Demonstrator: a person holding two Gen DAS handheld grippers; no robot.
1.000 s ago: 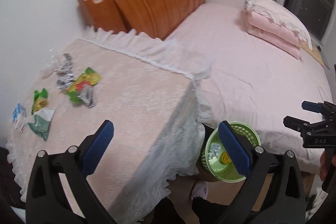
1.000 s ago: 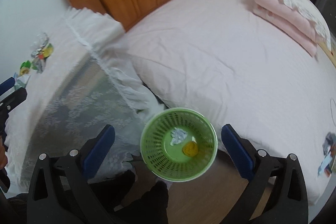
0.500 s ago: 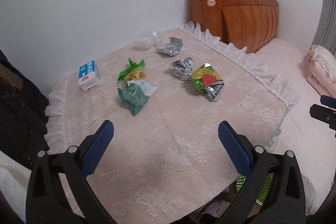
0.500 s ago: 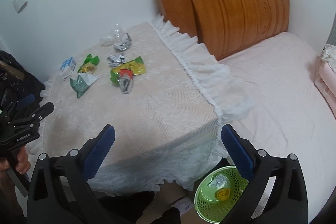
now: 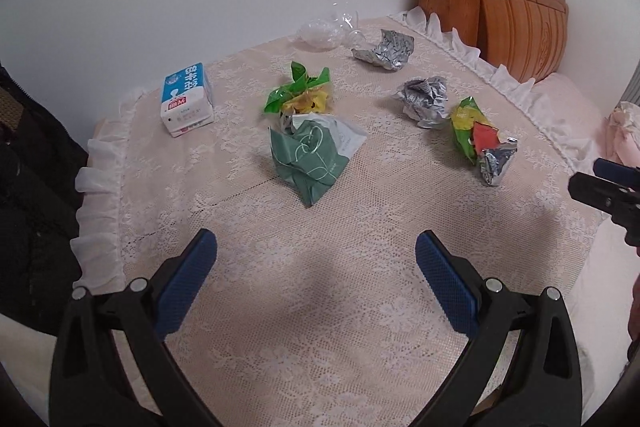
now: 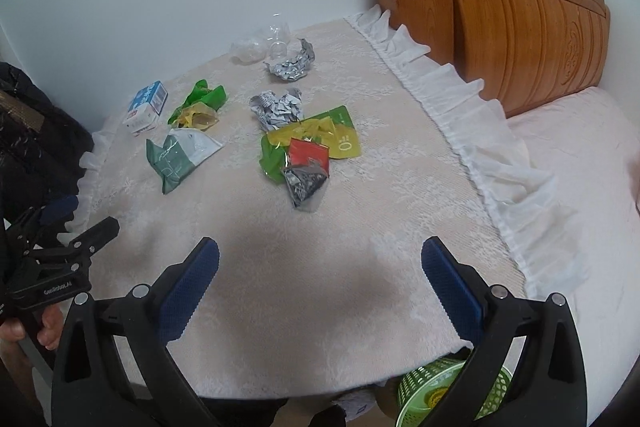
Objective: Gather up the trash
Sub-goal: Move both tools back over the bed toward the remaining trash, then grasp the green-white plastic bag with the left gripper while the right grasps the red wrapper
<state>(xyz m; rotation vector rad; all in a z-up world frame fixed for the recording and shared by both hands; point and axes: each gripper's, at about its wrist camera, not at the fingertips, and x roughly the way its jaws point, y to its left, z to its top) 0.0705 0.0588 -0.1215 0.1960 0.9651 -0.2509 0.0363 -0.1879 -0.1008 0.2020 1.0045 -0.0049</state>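
Trash lies on a lace-covered table [image 5: 320, 307]: a dark green packet [image 5: 312, 155], a green-yellow wrapper [image 5: 300, 93], a blue-white milk carton [image 5: 186, 99], two crumpled foil pieces [image 5: 424, 99], a yellow-red-green snack bag [image 5: 480, 139] and clear plastic [image 5: 328, 27]. My left gripper [image 5: 316, 267] is open and empty, short of the green packet. My right gripper [image 6: 320, 275] is open and empty, short of the snack bag [image 6: 308, 151]. The green basket [image 6: 448, 391] shows below the table edge in the right wrist view.
A wooden headboard [image 6: 520, 15] and a pink bed [image 6: 592, 187] lie to the right of the table. A dark garment [image 5: 28, 187] hangs at the left. A white wall runs behind the table.
Both grippers have swung from the basket and bed toward the table and moved closer to the trash. Both stay open and empty.
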